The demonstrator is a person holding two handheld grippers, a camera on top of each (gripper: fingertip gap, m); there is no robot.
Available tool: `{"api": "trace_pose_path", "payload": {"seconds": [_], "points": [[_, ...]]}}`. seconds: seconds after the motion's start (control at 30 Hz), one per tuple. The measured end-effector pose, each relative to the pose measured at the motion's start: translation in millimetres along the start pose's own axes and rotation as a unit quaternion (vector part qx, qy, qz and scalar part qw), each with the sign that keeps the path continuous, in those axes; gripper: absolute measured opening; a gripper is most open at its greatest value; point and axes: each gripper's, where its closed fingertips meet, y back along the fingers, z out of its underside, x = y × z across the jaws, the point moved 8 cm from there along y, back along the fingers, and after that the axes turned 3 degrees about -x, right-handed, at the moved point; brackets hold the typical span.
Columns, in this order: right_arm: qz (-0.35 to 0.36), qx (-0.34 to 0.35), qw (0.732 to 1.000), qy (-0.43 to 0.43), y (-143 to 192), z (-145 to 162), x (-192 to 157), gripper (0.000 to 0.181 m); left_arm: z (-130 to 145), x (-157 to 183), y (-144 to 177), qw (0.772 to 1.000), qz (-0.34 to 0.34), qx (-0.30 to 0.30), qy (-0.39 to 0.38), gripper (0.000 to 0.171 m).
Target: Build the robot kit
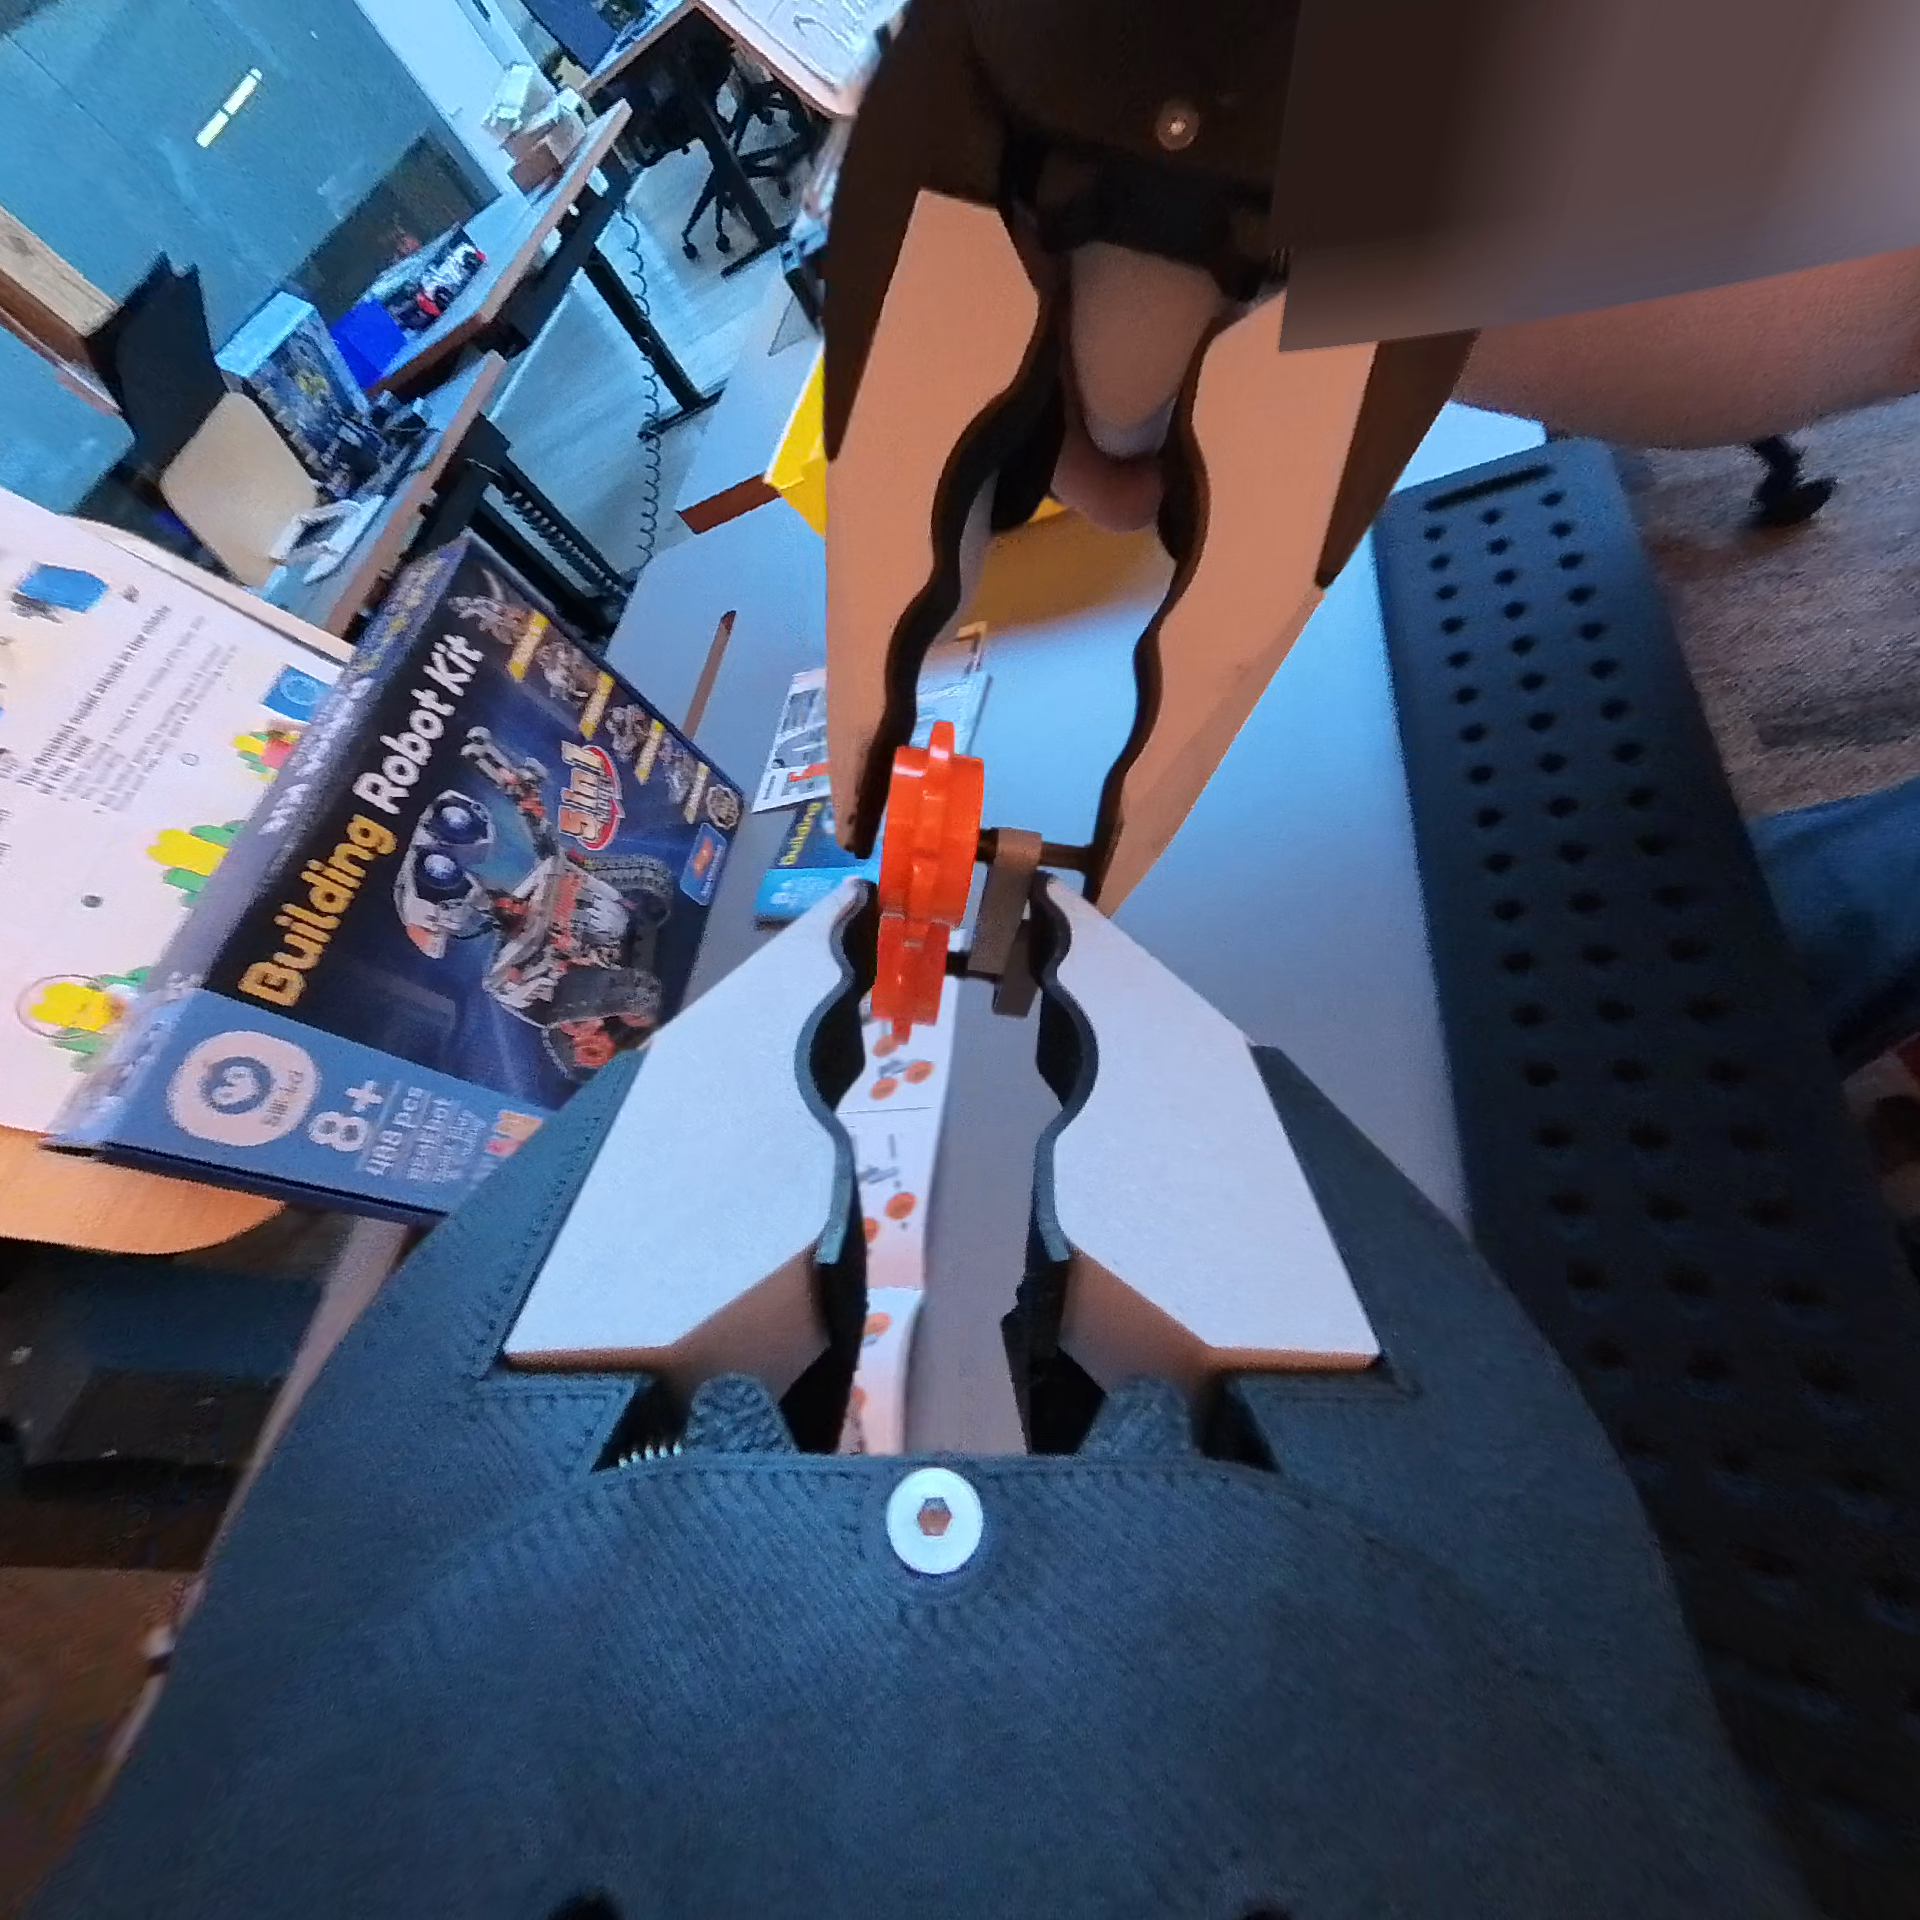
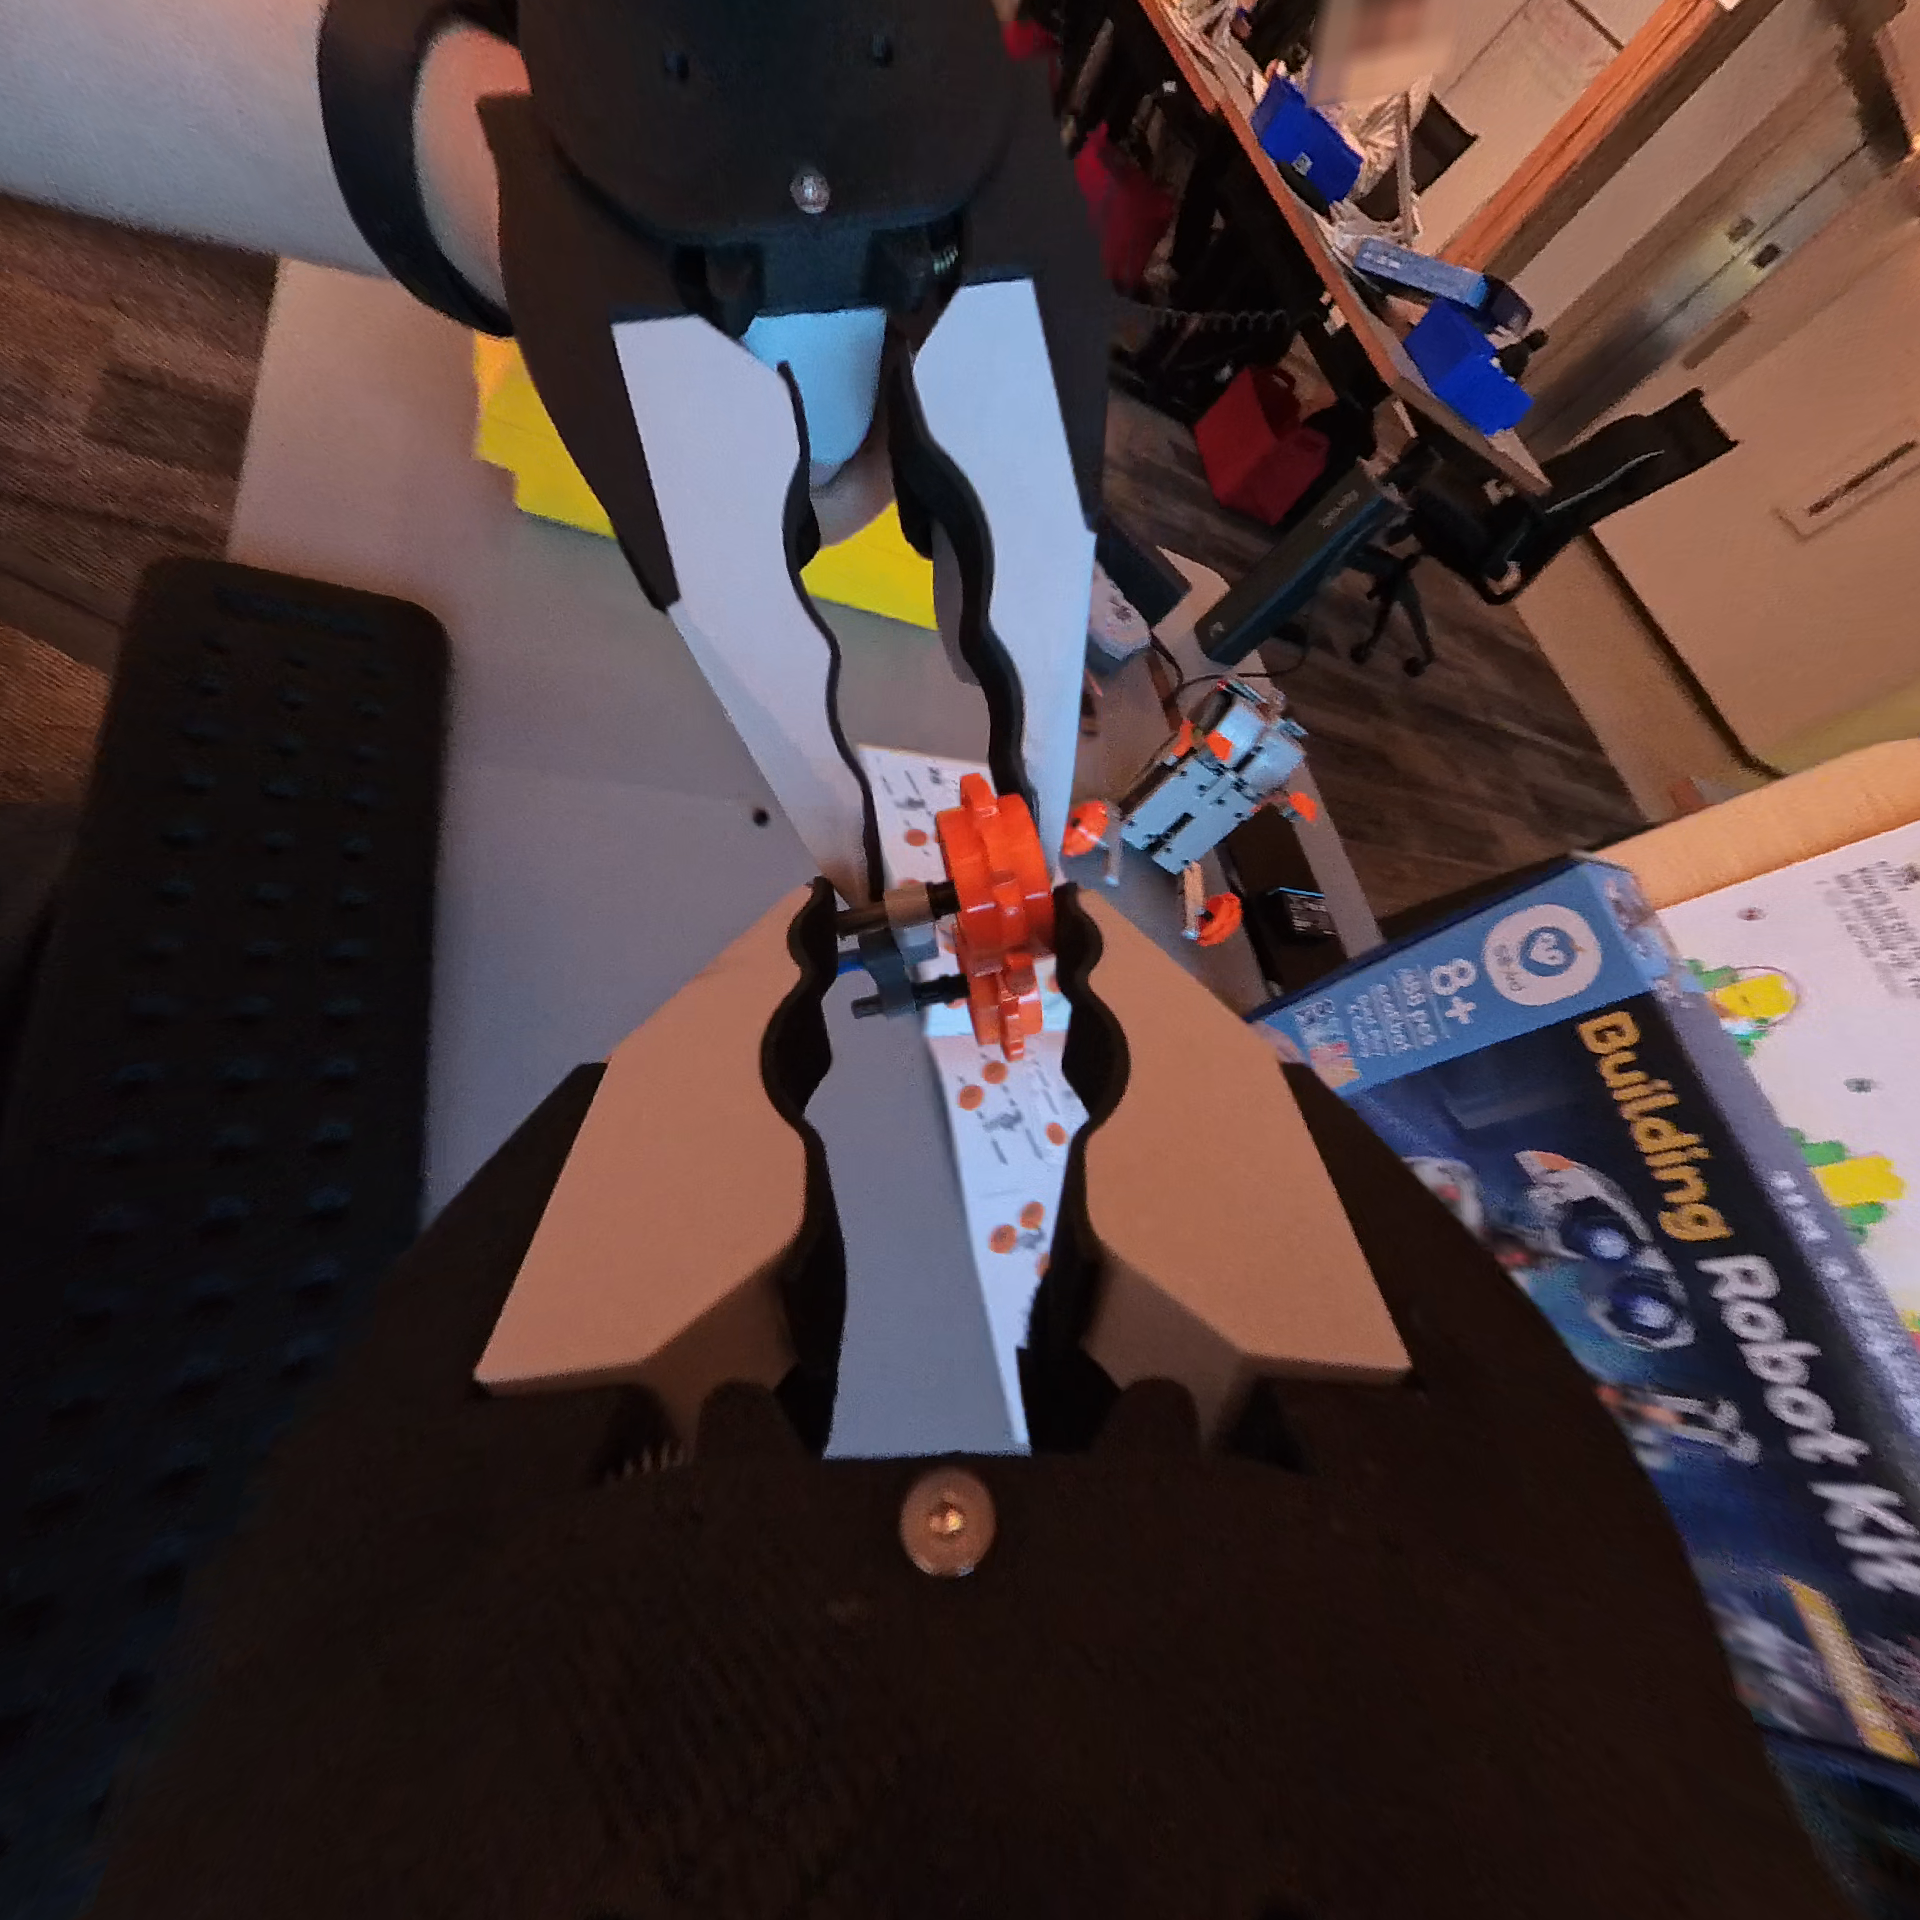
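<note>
A small assembly of two orange gears (image 1: 925, 831) on black axles through a grey connector (image 1: 1013, 914) hangs in the air between both grippers. My left gripper (image 1: 951, 909) closes on it from below: one fingertip is on the gears, the other on the grey connector. The right gripper (image 1: 982, 852) comes from above and pinches the same assembly across the upper gear and axle end. In the right wrist view, my right gripper (image 2: 948, 909) holds the gears (image 2: 992, 883) and the grey connector (image 2: 899, 951), and the left gripper (image 2: 956, 857) meets it from the far side.
A blue building kit box (image 1: 447, 883) (image 2: 1621, 1195) lies beside a printed sheet (image 1: 94, 748). An instruction strip (image 2: 997, 1143) lies under the grippers. A black perforated tray (image 1: 1621, 935) (image 2: 229, 987), a yellow bin (image 2: 530, 457) and a part-built grey model (image 2: 1205, 790) are on the table. The grippers are tip to tip, or close to it.
</note>
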Motion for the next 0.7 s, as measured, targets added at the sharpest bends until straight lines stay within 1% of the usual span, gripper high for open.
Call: {"api": "trace_pose_path", "payload": {"seconds": [0.1, 0.17, 0.23, 0.3, 0.33, 0.4, 0.43, 0.47, 0.53, 0.67, 0.7], "points": [[-0.067, 0.057, 0.992, -0.092, 3.3, 9.0, 2.7, 0.041, -1.6, 0.9, 0.9, 0.997, 0.046, 0.015, 0.067, 0.026], [-0.111, 0.108, 0.975, -0.16, 4.5, 17.8, 4.5, 0.041, -1.2, 1.0, 2.0, 0.989, 0.081, 0.031, 0.123, 0.027], [-0.137, 0.151, 0.954, -0.219, 2.7, 28.9, 5.8, 0.041, 3.6, 1.3, 2.2, 0.979, 0.098, 0.046, 0.173, 0.029], [-0.157, 0.191, 0.928, -0.28, -1.2, 42.2, 7.3, 0.041, 14.8, 5.1, -1.0, 0.968, 0.105, 0.044, 0.221, 0.045], [-0.176, 0.212, 0.907, -0.317, -3.8, 49.0, 7.7, 0.041, 22.2, 8.5, -4.1, 0.963, 0.105, 0.037, 0.246, 0.05], [-0.213, 0.253, 0.864, -0.379, -10.1, 62.7, 7.3, 0.04, 35.9, 16.8, -12.5, 0.952, 0.091, 0.033, 0.29, 0.051], [-0.221, 0.27, 0.85, -0.395, -12.8, 68.5, 6.6, 0.04, 40.4, 21.4, -16.8, 0.946, 0.085, 0.04, 0.309, 0.048], [-0.228, 0.288, 0.842, -0.395, -14.1, 72.2, 4.5, 0.04, 42.7, 26.1, -20.8, 0.942, 0.079, 0.055, 0.322, 0.047], [-0.228, 0.32, 0.843, -0.368, -13.6, 74.6, -1.6, 0.041, 45.1, 34.5, -29.2, 0.938, 0.06, 0.076, 0.333, 0.042], [-0.206, 0.32, 0.867, -0.323, -11.6, 72.5, -9.5, 0.04, 36.8, 49.6, -43.6, 0.946, 0.044, 0.106, 0.304, 0.039], [-0.201, 0.318, 0.873, -0.312, -10.2, 71.1, -10.9, 0.04, 33.7, 51.3, -45.8, 0.95, 0.039, 0.105, 0.292, 0.038]]}}
